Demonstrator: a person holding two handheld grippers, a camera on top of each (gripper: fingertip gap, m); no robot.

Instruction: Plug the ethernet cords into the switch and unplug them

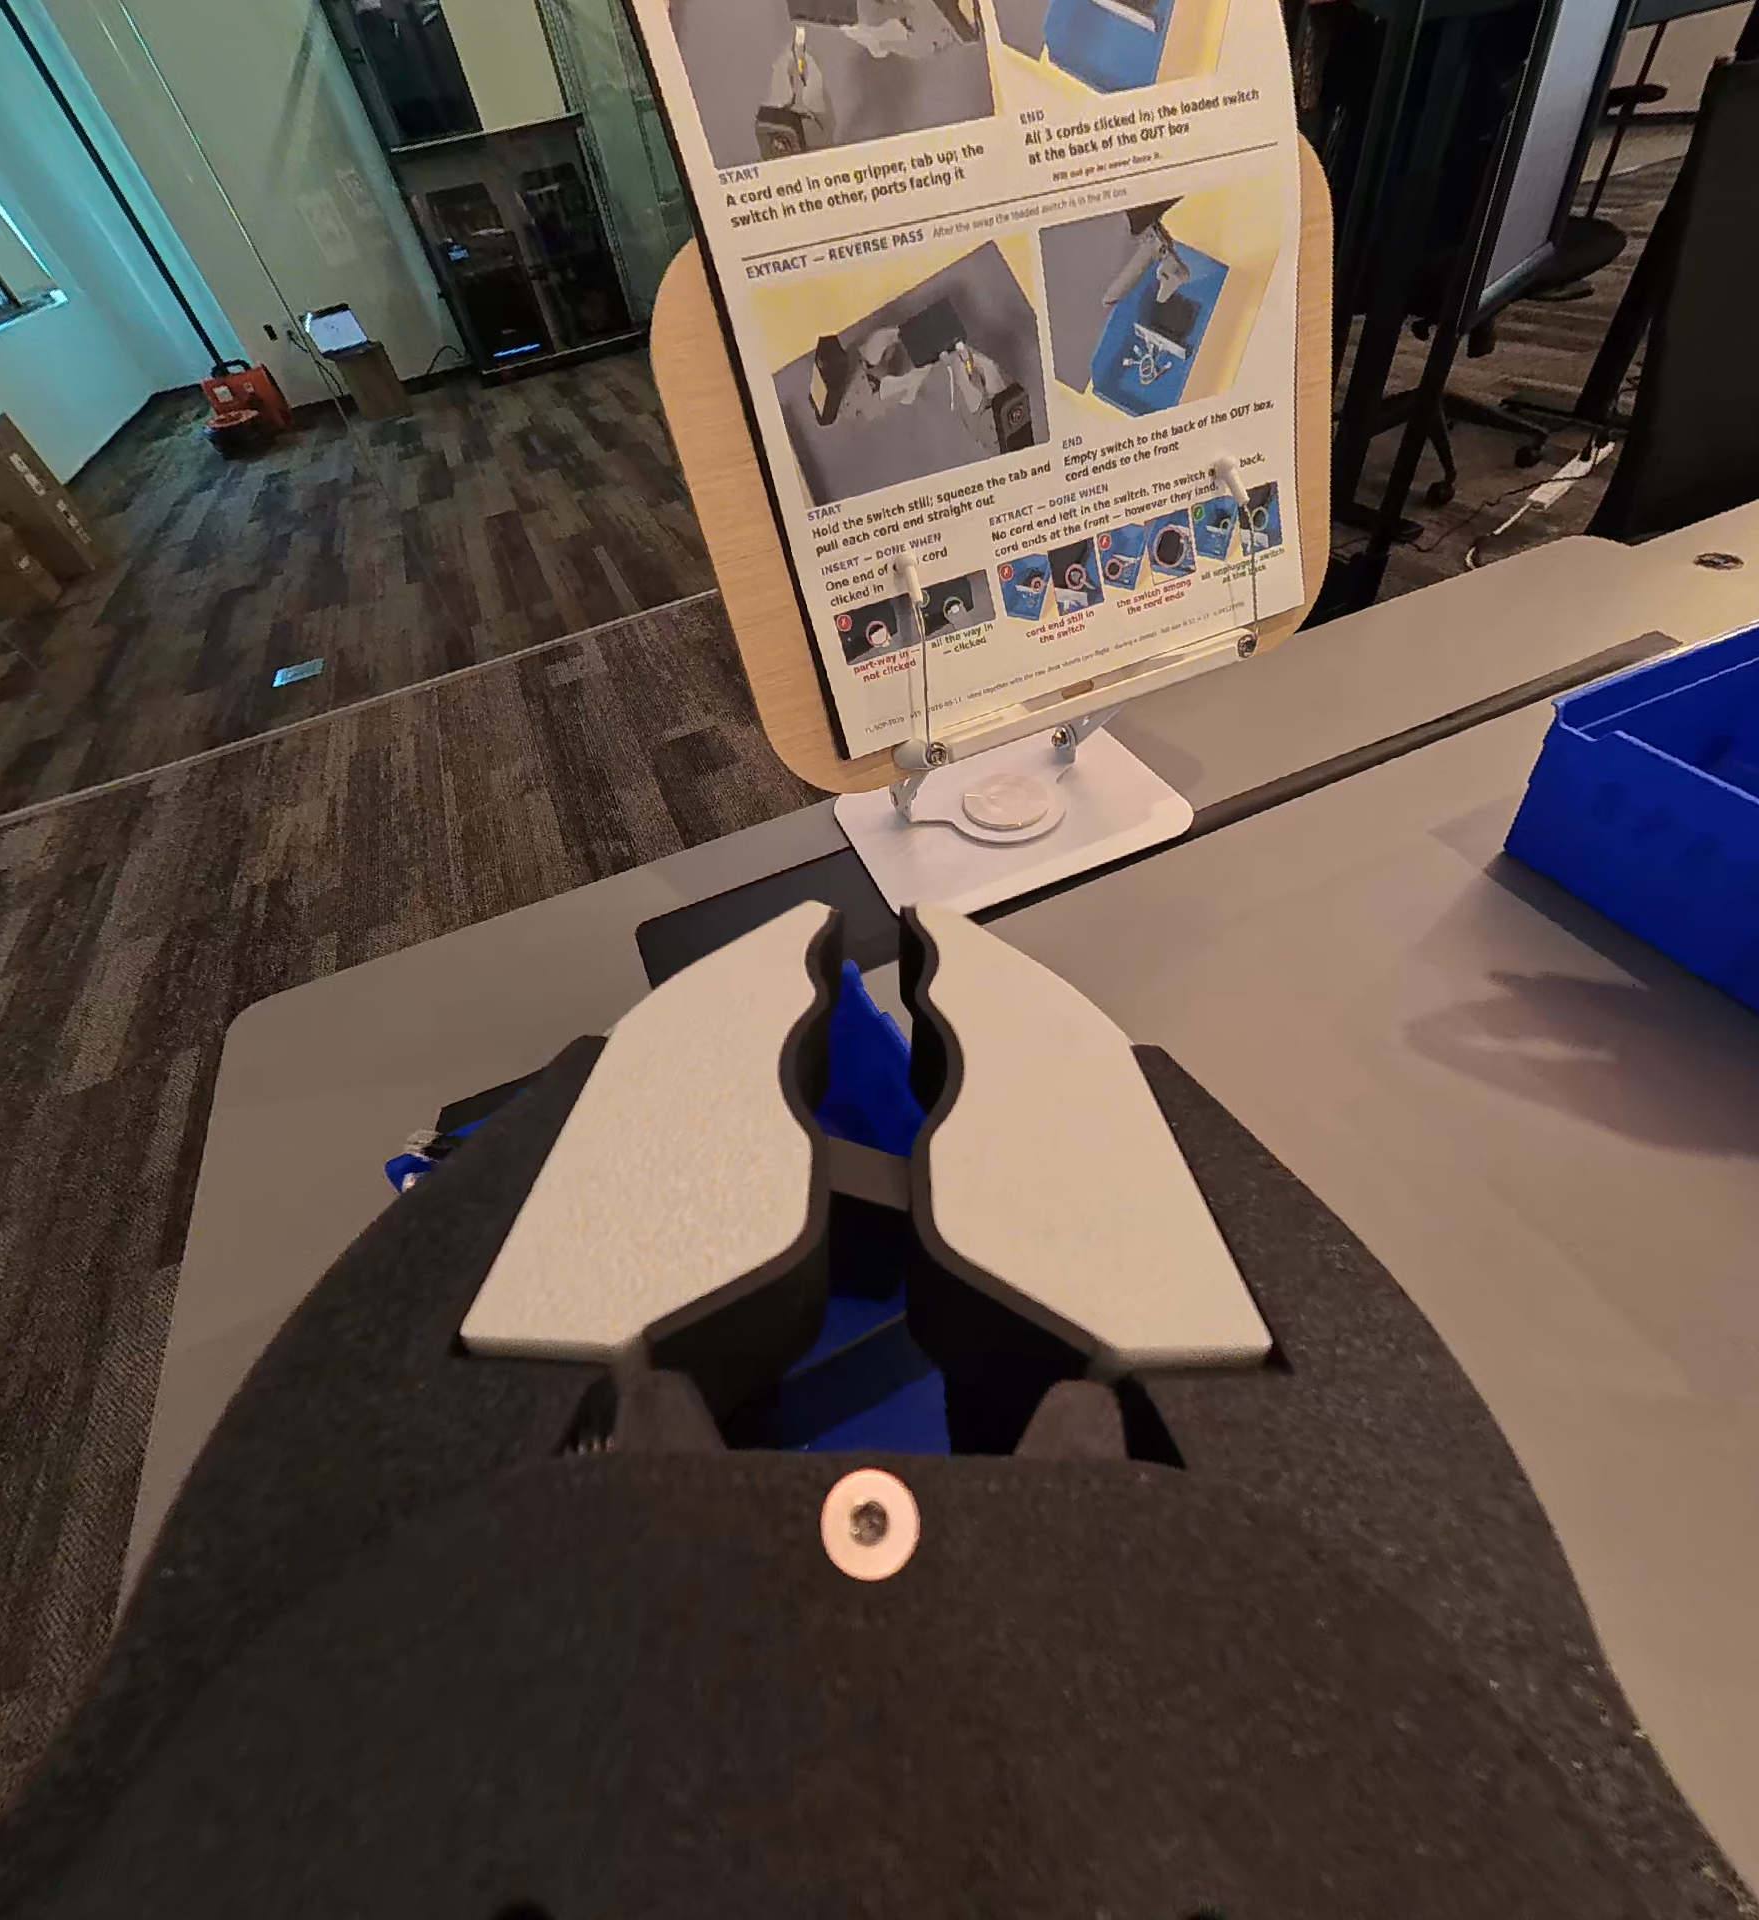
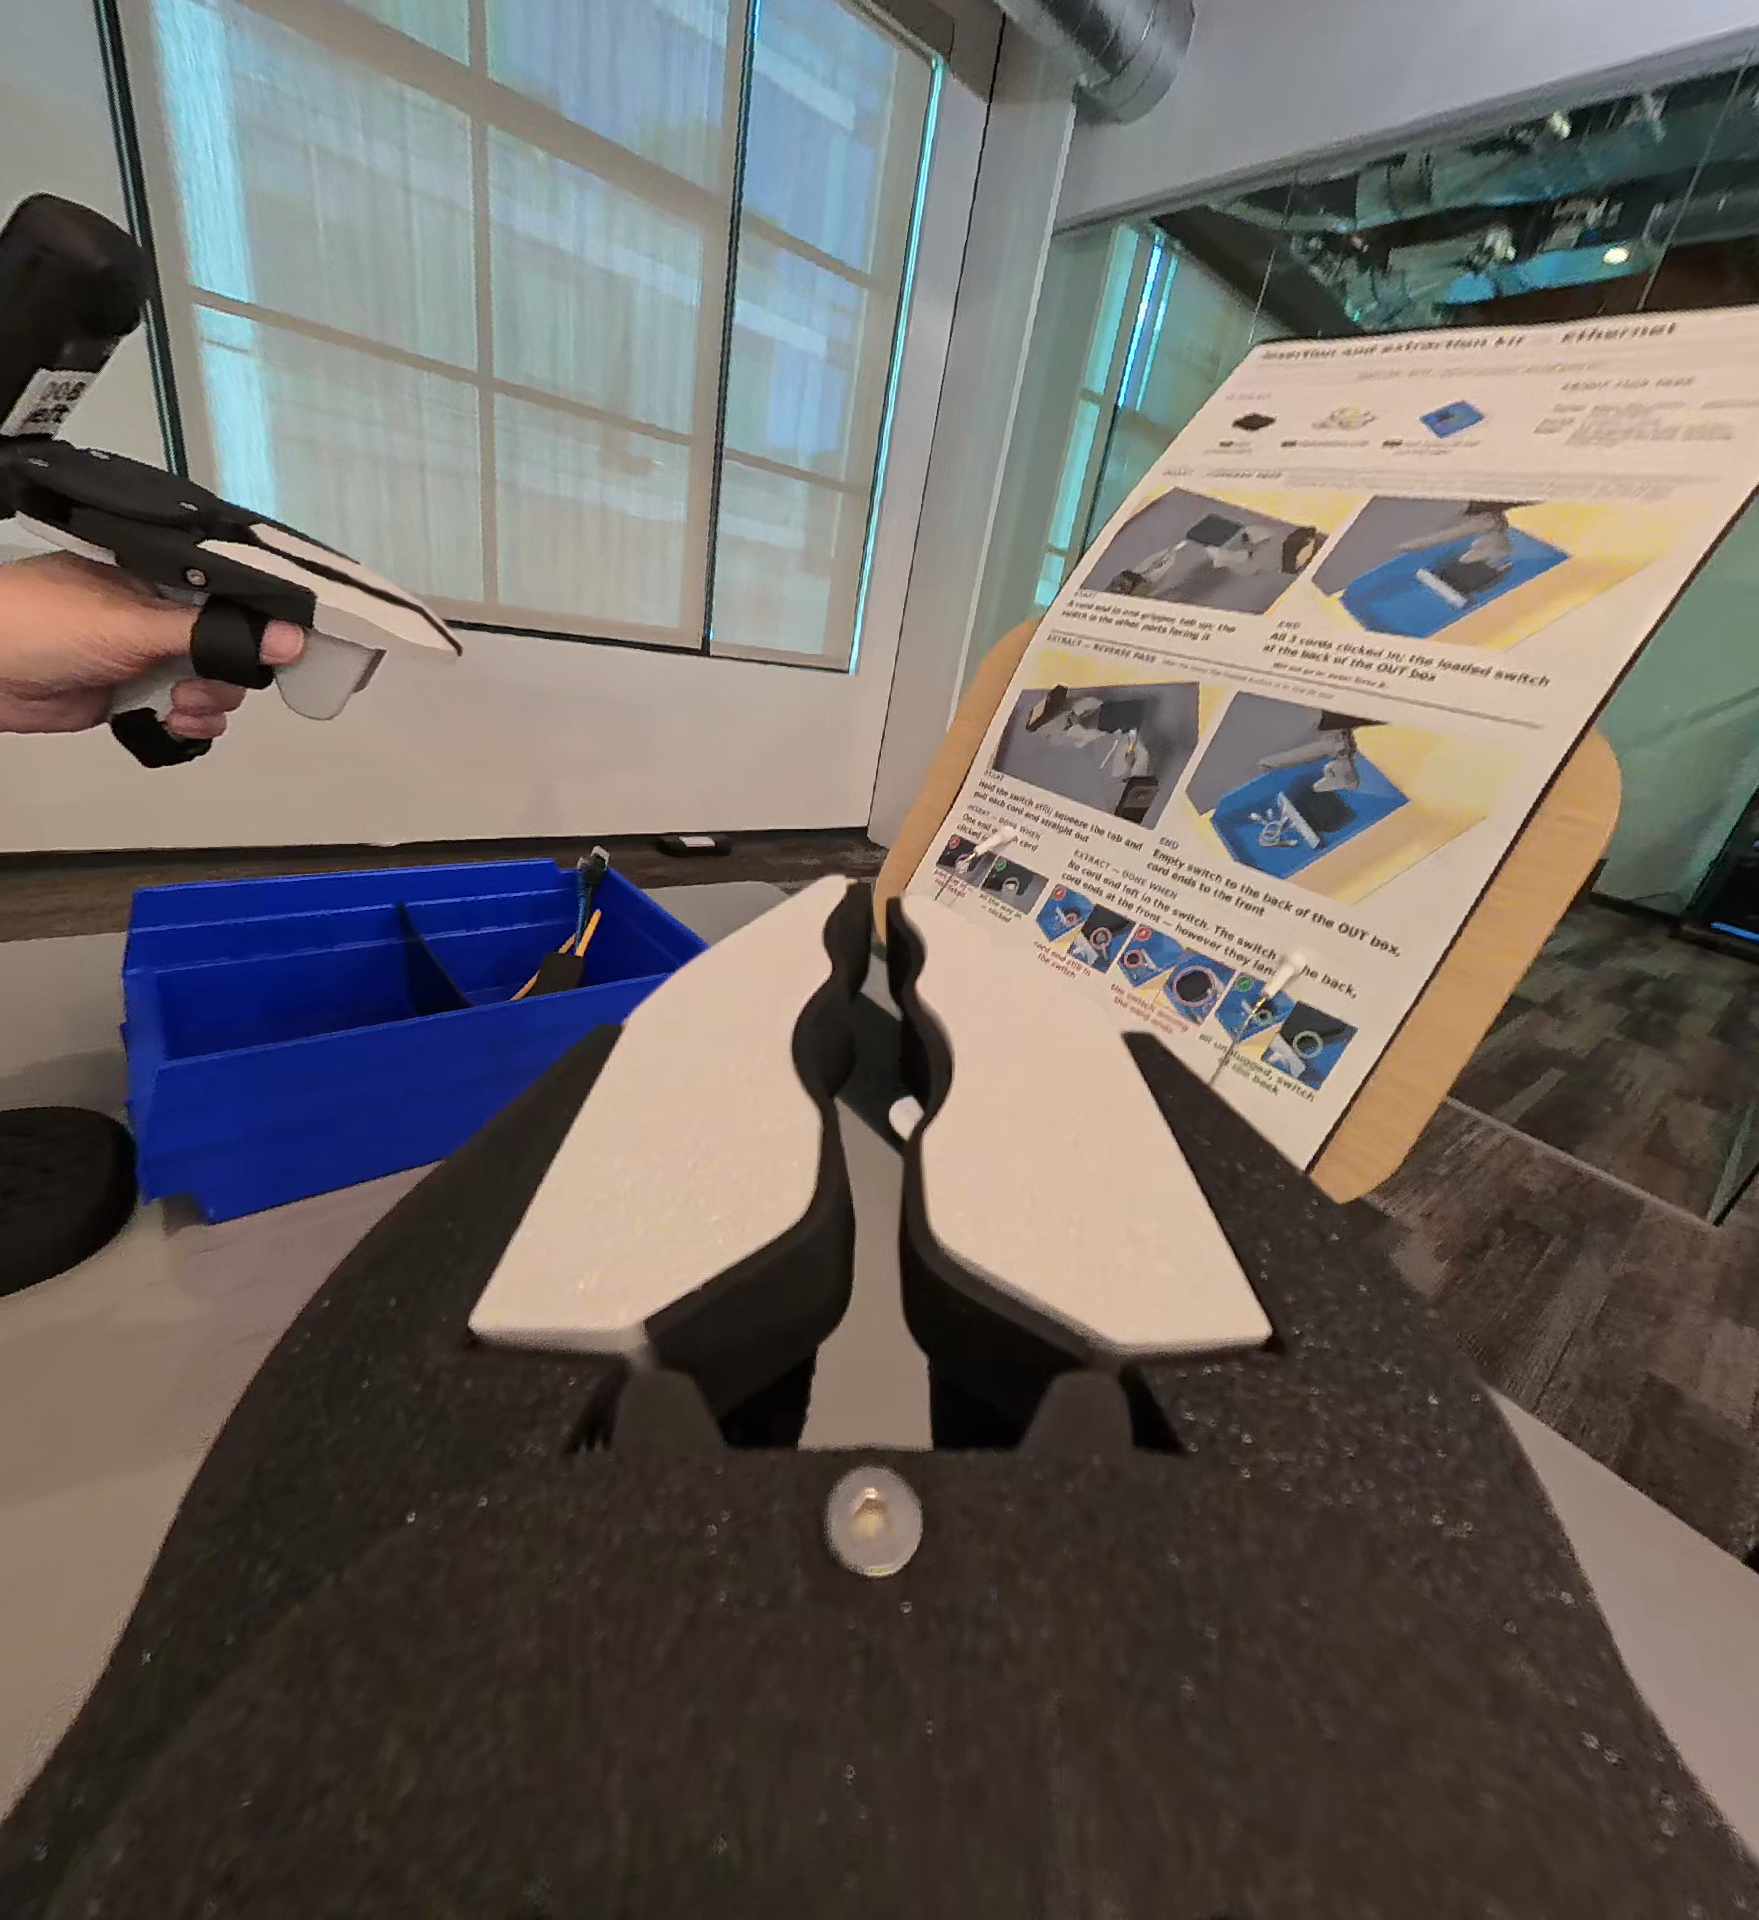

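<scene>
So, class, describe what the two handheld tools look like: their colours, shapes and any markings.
Each tool has two pale grey fingers with wavy black inner pads, on a grainy black body with one silver screw. The left tool has a black upright handle with a white sticker and black finger loops.

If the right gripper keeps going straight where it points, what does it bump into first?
Probably the printed instruction sheet on its wooden stand. The right gripper, nearly shut and empty, points at the sheet's lower edge; depth is hard to judge.

blue bin, grey table
</scene>
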